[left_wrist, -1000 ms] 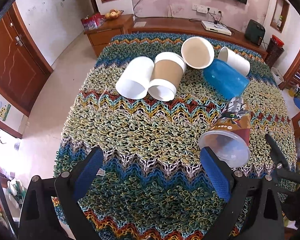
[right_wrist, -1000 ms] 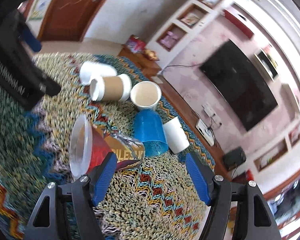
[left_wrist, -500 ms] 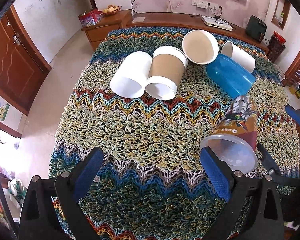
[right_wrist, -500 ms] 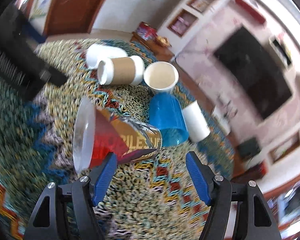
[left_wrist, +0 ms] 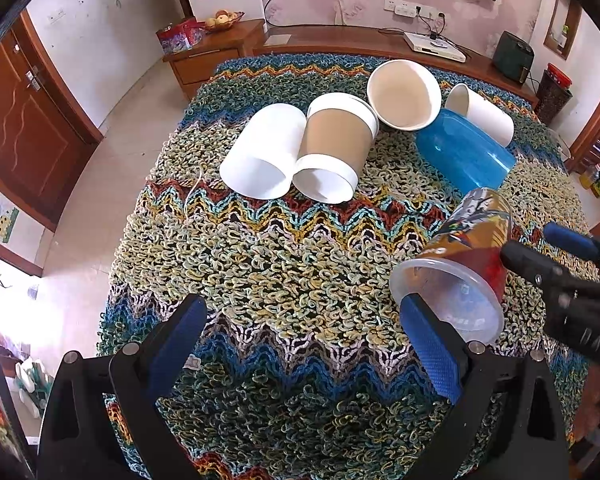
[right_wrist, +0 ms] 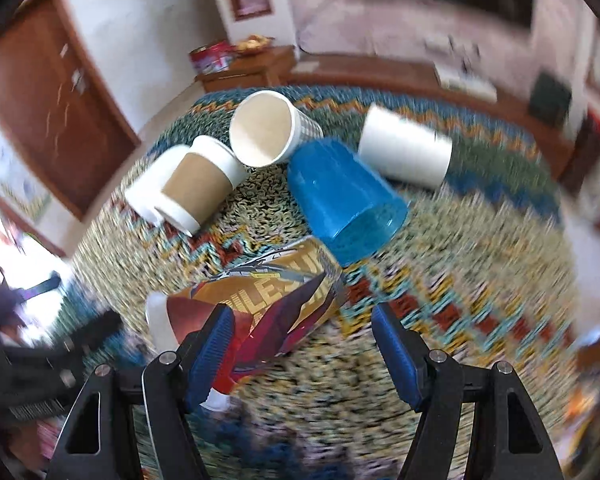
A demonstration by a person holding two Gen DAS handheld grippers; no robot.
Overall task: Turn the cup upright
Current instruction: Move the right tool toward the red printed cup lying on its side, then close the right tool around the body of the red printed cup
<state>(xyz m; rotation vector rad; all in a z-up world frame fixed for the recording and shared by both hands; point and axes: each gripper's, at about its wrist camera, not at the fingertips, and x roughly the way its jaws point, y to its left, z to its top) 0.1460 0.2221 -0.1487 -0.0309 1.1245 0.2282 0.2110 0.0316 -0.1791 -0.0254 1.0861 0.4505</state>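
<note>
A clear plastic cup with a red, gold and grey printed sleeve [left_wrist: 460, 264] lies on its side on the knitted zigzag cloth [left_wrist: 268, 264], mouth toward the near edge. In the right wrist view the printed cup [right_wrist: 268, 300] lies just ahead of my right gripper [right_wrist: 304, 356], which is open, its left finger [right_wrist: 212, 356] over the cup's mouth end. My left gripper [left_wrist: 300, 356] is open and empty; its right finger [left_wrist: 428, 356] is beside the cup's rim. The right gripper [left_wrist: 568, 256] comes in from the right edge of the left wrist view.
Several other cups lie on their sides at the back: a white one [left_wrist: 260, 156], a brown-sleeved one [left_wrist: 336, 148], a cream one [left_wrist: 404, 96], a blue plastic one [left_wrist: 464, 156] and another white one [left_wrist: 484, 116]. A wooden cabinet [left_wrist: 220, 52] stands behind the table.
The right gripper has swung round toward the printed cup and come close to it; its view is motion-blurred. The left gripper has drifted slightly. The cups have not moved.
</note>
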